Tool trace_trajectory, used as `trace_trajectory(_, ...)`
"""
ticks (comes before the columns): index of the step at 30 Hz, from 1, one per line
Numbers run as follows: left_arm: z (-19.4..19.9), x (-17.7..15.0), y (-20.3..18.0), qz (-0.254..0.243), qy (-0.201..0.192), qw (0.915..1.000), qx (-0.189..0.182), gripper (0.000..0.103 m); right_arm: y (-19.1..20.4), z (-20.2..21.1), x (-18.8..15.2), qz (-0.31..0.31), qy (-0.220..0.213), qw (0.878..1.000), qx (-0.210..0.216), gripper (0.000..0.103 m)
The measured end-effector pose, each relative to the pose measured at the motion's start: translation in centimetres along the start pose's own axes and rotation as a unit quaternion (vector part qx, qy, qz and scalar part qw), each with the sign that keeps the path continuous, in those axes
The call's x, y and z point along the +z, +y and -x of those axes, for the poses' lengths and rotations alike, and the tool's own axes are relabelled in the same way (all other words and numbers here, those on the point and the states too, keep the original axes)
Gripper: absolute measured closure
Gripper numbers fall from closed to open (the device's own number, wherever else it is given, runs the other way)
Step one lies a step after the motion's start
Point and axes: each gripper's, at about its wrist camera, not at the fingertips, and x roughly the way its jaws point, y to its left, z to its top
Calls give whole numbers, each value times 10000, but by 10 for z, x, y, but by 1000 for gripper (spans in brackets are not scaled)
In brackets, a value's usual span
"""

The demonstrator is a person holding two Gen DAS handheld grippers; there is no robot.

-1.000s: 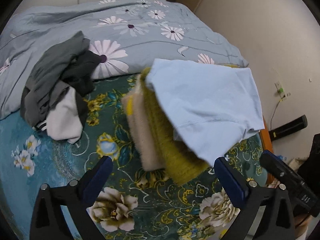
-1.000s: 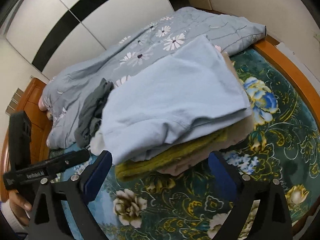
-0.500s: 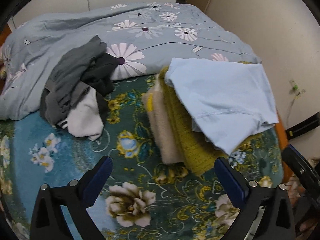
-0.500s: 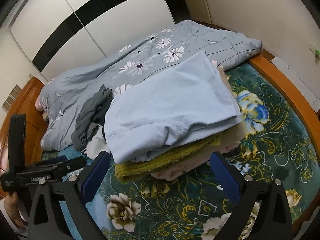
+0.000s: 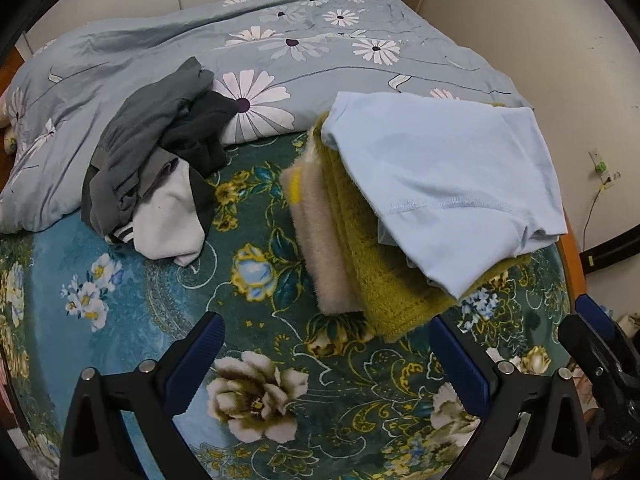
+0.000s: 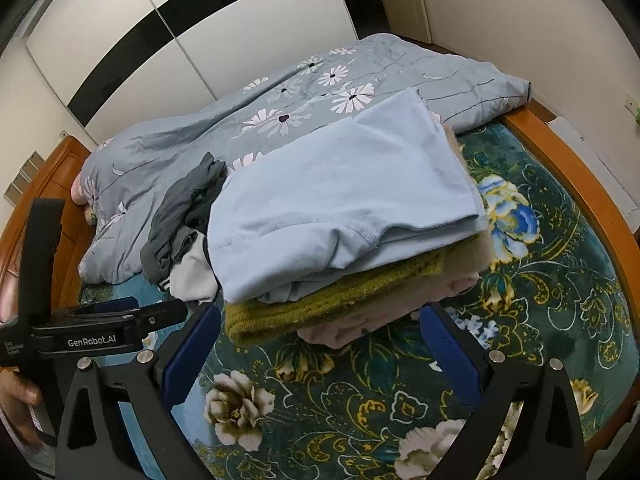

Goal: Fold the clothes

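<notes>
Bed (image 5: 120, 288), covered by a dark green floral blanket (image 5: 280, 360) with blue and cream blossoms; an orange wooden frame (image 6: 568, 168) edges it in the right wrist view. Behind the folded stack, a grey-blue duvet (image 5: 160, 48) printed with white daisies lies bunched across the far part of the bed, its near edge touching the back of the stack. Folded stack: a light blue garment (image 5: 448, 176), folded flat with a stitched hem showing, lies on top; under it an olive-green knitted item (image 5: 380, 292), and under that a cream fluffy item (image 5: 320, 248) with a small yellow patch at its far end, all resting on the blanket. To the left of the stack, apart from it, an unfolded heap of clothes (image 5: 160, 168): dark grey and black pieces draped over a white piece with a striped cuff, the heap leaning partly onto the duvet edge. Left tool (image 5: 326, 364), nearer than the stack and above the bare blanket, has its blue-padded fingers spread wide with nothing between them. Right tool (image 6: 316, 344), also nearer than the stack and just short of the olive item's front edge, likewise stands spread and empty. In the right wrist view the left tool's black body appears to the left of the stack, lettered "GenRobot.AI", with a hand (image 6: 18, 396) gripping its handle. White wardrobe doors (image 6: 200, 28) with a black band stand beyond the duvet.
</notes>
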Motion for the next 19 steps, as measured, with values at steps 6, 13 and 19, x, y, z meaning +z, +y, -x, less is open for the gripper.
trace_trajectory(6, -12, 0, -10, -132, 130, 9998, -7, 0, -7, -8, -2, -6, 92, 9999, -113, 3)
trace_trajectory(13, -18, 1, -20, -283, 83, 9996, -22, 0, -11, -16, -1, -12, 188, 9997, -143, 3)
trace_trajectory(19, -24, 4, -25, -418, 115, 9990, 93, 0, -15, -21, -1, -130, 233, 9995, -179, 3)
